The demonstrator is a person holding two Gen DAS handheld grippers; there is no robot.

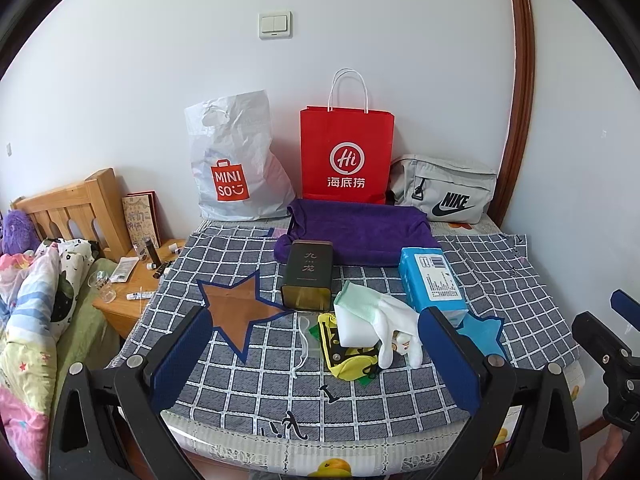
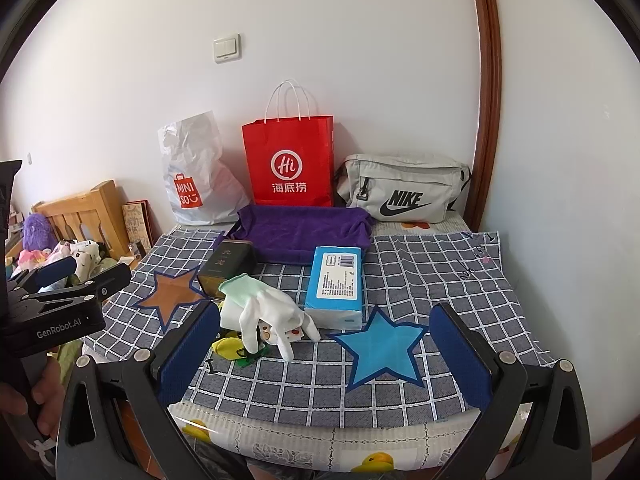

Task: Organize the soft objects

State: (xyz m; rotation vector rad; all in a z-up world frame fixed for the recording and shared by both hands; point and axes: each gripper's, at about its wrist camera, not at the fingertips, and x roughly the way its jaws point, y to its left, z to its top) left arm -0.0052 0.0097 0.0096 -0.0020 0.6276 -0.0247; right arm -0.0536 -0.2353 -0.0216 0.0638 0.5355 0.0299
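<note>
Checked cloth (image 2: 420,276) under white glove (image 2: 272,312)

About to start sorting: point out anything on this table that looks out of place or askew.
The dark tin lies tipped on its side. The white glove is draped loosely over a heap with a white block and yellow pouch. The rest looks orderly.

white wall (image 1: 160,80), light switch (image 1: 275,25), wooden headboard (image 1: 76,208)
</note>
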